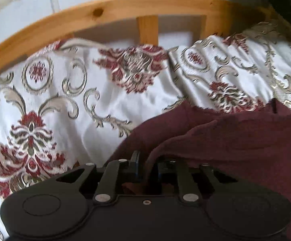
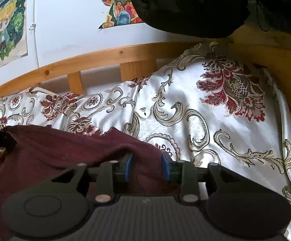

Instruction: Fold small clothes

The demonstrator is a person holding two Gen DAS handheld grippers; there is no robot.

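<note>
On the patterned bedspread [image 2: 215, 124], against the wooden bed rail [image 1: 125, 6], the maroon garment [image 1: 235, 140] lay spread in soft ridges, and both grippers stood low over its near edge. The left gripper [image 1: 148, 160] had its jaws only a little apart, with a raised fold of the maroon cloth running down between them; whether the pads pressed that fold or merely flanked it could not be told through the blur. The right gripper [image 2: 146, 166] had its blue pads [image 2: 128, 166] clearly spread, the cloth's corner lying in the gap and apparently free of both pads. By the look of it, a fold had been laid down and the cloth was being let go, so the step in hand was the release at the end of one fold. The next move would seem to call for lifting both grippers clear without dragging the fabric, then finding a fresh edge to take for the following fold. The left wrist view alone showed the garment's layered upper ridge and its far edge over the bedspread. The right wrist view alone showed the other gripper's dark finger [image 2: 1, 138] at the garment's far corner, the drawings on the wall [image 2: 11, 30] and a black mass [image 2: 185, 4] hanging above.
</note>
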